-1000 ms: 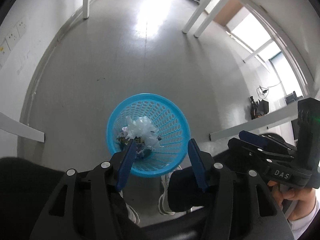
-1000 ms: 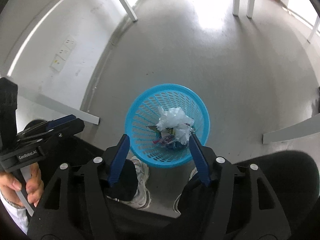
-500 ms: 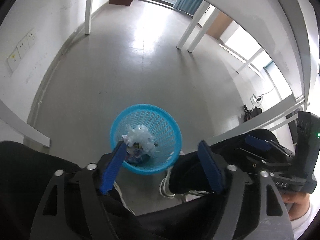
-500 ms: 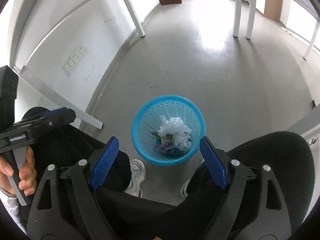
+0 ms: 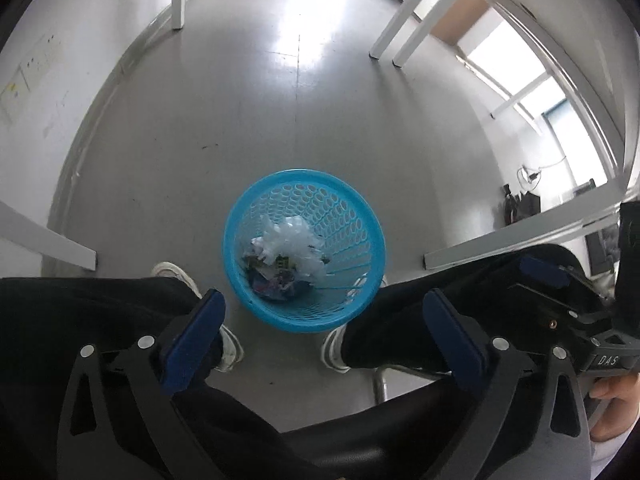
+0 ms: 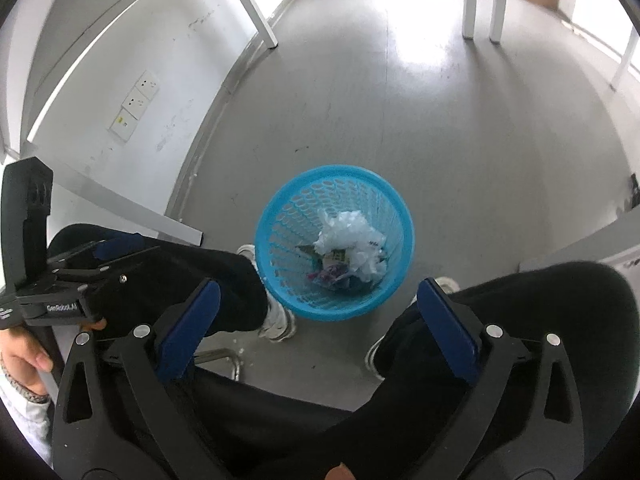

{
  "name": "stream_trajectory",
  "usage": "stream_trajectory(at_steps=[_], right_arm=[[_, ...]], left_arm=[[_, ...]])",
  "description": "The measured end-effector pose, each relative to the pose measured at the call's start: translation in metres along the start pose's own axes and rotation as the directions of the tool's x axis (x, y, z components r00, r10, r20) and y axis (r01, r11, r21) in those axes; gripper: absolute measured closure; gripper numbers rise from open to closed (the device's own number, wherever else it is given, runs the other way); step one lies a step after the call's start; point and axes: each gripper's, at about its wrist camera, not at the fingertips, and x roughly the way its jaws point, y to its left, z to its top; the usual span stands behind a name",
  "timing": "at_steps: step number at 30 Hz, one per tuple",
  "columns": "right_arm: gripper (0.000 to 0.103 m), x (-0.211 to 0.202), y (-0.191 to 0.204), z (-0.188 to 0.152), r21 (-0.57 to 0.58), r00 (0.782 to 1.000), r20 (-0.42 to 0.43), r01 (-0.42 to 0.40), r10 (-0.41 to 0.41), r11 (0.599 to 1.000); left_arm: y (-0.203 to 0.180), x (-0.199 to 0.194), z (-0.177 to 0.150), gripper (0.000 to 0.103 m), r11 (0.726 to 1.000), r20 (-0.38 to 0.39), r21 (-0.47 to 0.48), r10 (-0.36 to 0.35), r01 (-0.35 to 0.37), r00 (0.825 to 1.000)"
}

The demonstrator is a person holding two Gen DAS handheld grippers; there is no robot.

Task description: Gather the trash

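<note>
Above the floor, my left gripper (image 5: 320, 336) and right gripper (image 6: 316, 324) hang with jaws spread wide, having just been opening, nothing between them. The blue basket (image 5: 362, 216) stands between the seated person's shoes, trash (image 5: 290, 244) inside (white plastic on top; wrappers beneath are hard to identify).

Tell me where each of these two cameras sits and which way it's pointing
Left wrist: rides the left tongs, looking steeply down at the round blue perforated plastic basket; black-trousered knees, white shoes, right tongs show.
Right wrist: rides the right tongs, facing down likewise; knees, left tongs show.
Shared: basket, crumpled clear plastic trash inside, grey floor; both tongs open, empty.
</note>
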Motion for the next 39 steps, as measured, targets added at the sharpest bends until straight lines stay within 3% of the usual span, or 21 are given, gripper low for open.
stream_trajectory(at_steps=[7, 15, 39], right_arm=[[0.009, 0.005, 0.003, 0.001, -0.006, 1.0, -0.011, -0.02, 0.02, 1.0], [0.009, 0.008, 0.001, 0.003, 0.009, 0.999, -0.009, -0.032, 0.032, 0.999], [0.009, 0.012, 0.005, 0.003, 0.001, 0.999, -0.015, -0.037, 0.037, 0.999]], left_arm=[[0.006, 0.001, 0.0, 0.006, 0.999, -0.039, -0.03, 0.017, -0.018, 0.999], [-0.003, -0.009, 0.0, 0.006, 0.998, 0.011, 0.019, 0.057, -0.057, 0.998], [-0.005, -0.004, 0.0, 0.006, 0.998, -0.003, 0.028, 0.056, -0.056, 0.998]])
